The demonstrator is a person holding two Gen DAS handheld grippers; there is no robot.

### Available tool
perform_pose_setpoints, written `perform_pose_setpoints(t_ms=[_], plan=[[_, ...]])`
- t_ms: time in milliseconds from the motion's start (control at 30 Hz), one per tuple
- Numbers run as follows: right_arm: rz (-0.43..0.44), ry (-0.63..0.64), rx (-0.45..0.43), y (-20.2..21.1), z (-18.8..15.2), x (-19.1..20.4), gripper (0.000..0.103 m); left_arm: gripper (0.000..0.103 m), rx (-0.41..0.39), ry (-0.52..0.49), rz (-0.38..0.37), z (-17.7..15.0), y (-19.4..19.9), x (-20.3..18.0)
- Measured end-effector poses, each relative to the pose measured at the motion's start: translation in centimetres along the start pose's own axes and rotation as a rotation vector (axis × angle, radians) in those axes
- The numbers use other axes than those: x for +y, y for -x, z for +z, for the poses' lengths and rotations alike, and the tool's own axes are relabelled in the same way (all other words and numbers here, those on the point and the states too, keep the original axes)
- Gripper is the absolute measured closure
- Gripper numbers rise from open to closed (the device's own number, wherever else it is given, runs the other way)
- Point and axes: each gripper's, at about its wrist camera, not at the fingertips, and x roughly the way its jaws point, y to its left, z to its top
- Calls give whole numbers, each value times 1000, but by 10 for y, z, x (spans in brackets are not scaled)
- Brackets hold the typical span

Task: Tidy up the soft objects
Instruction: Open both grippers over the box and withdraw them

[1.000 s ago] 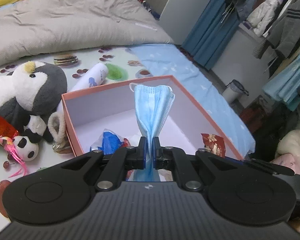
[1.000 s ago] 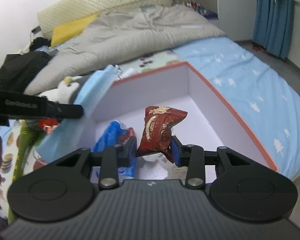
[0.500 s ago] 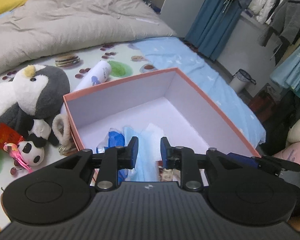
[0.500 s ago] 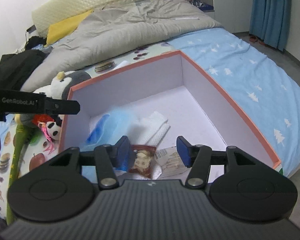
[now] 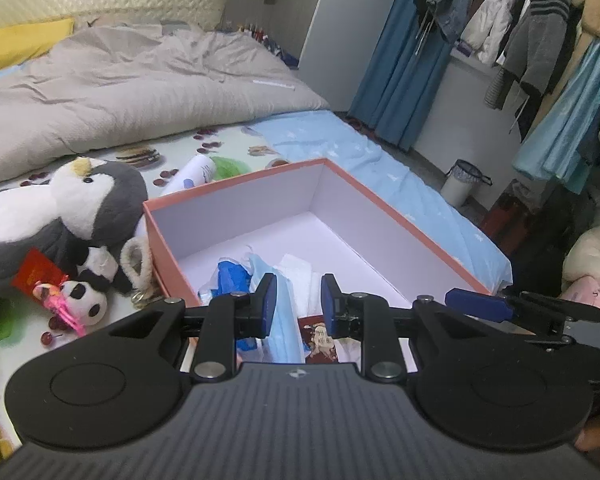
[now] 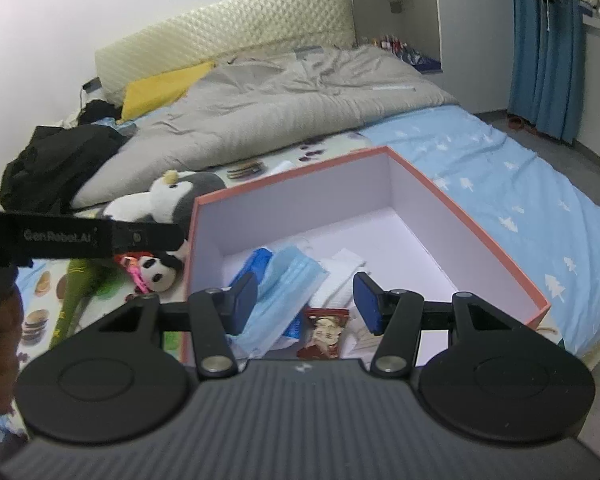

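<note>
An open orange box [image 5: 384,208] [image 6: 472,216] with a white inside sits on the bed. In it lie a blue face mask [image 6: 288,280] [image 5: 286,320], a red snack packet [image 6: 324,332] [image 5: 318,340], a blue plastic bag [image 5: 228,280] [image 6: 256,260] and a white folded cloth [image 6: 340,276]. My left gripper [image 5: 298,300] is open and empty above the box's near end. My right gripper [image 6: 306,300] is open and empty above the same items. A penguin plush [image 5: 72,208] [image 6: 168,196] and a small panda toy [image 5: 86,300] [image 6: 156,272] lie left of the box.
A grey duvet [image 5: 140,88] covers the far bed, with a yellow pillow [image 6: 160,88] behind it. A white tube [image 5: 194,172] lies behind the box. Hanging clothes [image 5: 540,32], blue curtains [image 6: 548,40] and a small bin [image 5: 462,182] stand at the right.
Both grippers opened. The mask left my left gripper and the snack packet left my right gripper; both now lie in the box. Both grippers have pulled up and back.
</note>
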Motion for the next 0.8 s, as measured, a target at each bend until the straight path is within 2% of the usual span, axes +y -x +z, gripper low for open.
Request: perform_pose_setpoints(t_ms=[167, 433, 800], plan=[[14, 9, -45, 22, -8, 13, 47, 75, -30, 1, 3, -18, 31, 2], [57, 10, -54, 50, -29, 32, 47, 75, -58, 25, 14, -45, 83, -1], [80, 24, -53, 74, -58, 53, 47, 75, -17, 105, 16, -106, 123, 5]])
